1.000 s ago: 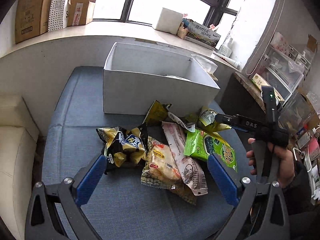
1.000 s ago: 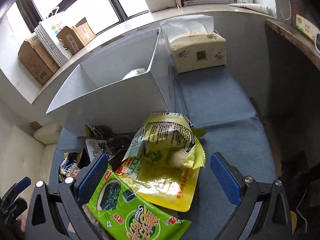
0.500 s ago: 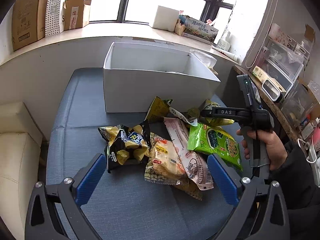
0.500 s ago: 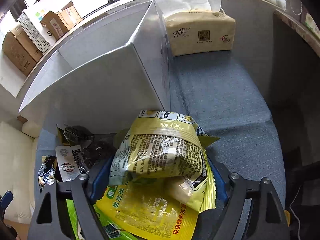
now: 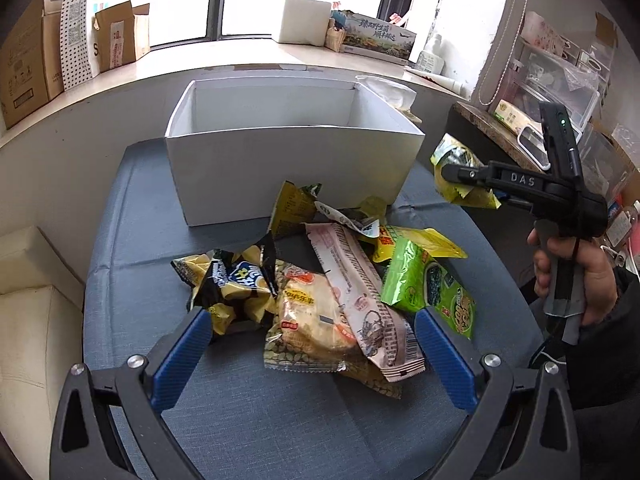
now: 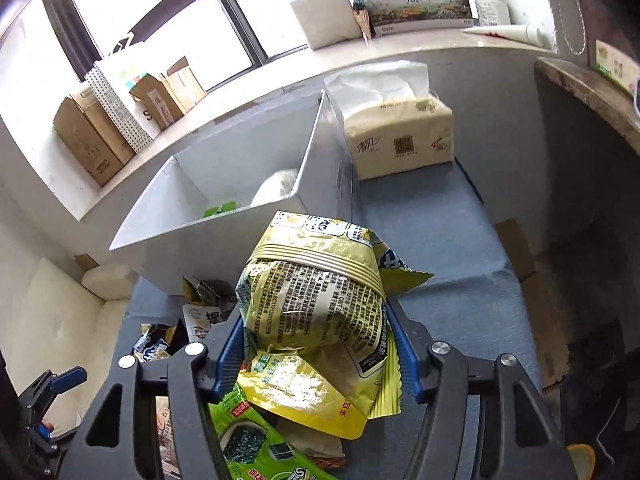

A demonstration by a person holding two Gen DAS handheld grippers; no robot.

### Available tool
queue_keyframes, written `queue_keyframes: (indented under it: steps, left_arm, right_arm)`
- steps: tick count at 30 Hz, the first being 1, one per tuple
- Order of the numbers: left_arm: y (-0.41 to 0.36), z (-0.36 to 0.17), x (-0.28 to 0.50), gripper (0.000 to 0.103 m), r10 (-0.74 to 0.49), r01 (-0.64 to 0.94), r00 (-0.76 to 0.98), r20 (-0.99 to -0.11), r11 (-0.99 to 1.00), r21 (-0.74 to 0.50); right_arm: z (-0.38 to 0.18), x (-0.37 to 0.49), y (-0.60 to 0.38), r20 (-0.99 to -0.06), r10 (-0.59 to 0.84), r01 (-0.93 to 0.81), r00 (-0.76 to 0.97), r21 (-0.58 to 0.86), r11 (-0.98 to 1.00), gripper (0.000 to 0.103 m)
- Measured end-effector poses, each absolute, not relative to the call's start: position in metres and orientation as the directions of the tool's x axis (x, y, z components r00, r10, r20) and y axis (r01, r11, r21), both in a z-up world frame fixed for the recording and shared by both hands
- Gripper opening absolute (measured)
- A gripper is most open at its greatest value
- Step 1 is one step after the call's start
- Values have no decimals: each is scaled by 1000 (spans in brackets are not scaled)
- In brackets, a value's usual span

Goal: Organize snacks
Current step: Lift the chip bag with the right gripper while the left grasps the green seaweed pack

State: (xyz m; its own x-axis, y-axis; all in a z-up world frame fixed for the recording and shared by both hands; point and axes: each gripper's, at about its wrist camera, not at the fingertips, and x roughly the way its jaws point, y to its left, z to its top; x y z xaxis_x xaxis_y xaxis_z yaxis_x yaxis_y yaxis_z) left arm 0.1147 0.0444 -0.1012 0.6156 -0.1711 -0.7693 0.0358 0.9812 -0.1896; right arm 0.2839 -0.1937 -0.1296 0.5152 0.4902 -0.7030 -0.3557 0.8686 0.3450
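My right gripper (image 6: pixel 316 344) is shut on a puffy yellow-green snack bag (image 6: pixel 312 304) and holds it lifted above the pile. The left wrist view shows the same bag (image 5: pixel 460 180) in that gripper (image 5: pixel 452 174), right of the white box's (image 5: pixel 292 168) front corner. The box (image 6: pixel 224 236) holds a white packet and something green. My left gripper (image 5: pixel 312 344) is open and empty above the near edge of the snack pile: a black-yellow chip bag (image 5: pixel 232 280), a cracker pack (image 5: pixel 308 320), a long pink pack (image 5: pixel 360 300) and a green seaweed bag (image 5: pixel 428 288).
The snacks lie on a blue-grey cushion (image 5: pixel 132 248). A tissue pack (image 6: pixel 400 136) stands to the right of the box. A windowsill with cardboard boxes (image 5: pixel 116 36) runs behind. A cluttered shelf (image 5: pixel 560 80) is at the right. A cream seat (image 5: pixel 36 320) lies left.
My right gripper closed on the yellow-green bag and lifted it off the pile, up toward the box's right corner. My left gripper stayed open and pulled back slightly.
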Motion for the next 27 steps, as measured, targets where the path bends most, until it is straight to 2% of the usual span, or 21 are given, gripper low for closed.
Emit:
queue_keyframes:
  steps: [4, 9, 13, 19, 22, 27]
  left_arm:
    - [18, -98, 122, 103, -230, 90, 590, -774, 971, -219]
    - [-38, -104, 132, 103, -213, 187, 558, -802, 974, -128]
    - [-66, -115, 143, 103, -228, 180, 497, -837, 971, -158]
    - [-91, -133, 155, 103, -190, -43, 429, -883, 972, -230]
    - [-98, -138, 164, 103, -106, -208, 433, -895, 954, -214]
    - [-110, -144, 178, 103, 119, -451, 431, -894, 887, -99]
  right_arm:
    - [-102, 269, -219, -646, 499, -344, 578, 361, 867, 67]
    - [-79, 247, -241, -612, 503, -361, 610, 350, 864, 67]
    - [-70, 228, -263, -588, 499, -352, 636, 355, 866, 67]
    - [-73, 218, -294, -574, 502, -324, 647, 389, 862, 67]
    - [-73, 215, -310, -566, 512, -323, 646, 405, 855, 67]
    - [-73, 211, -325, -563, 523, -338, 640, 405, 850, 67]
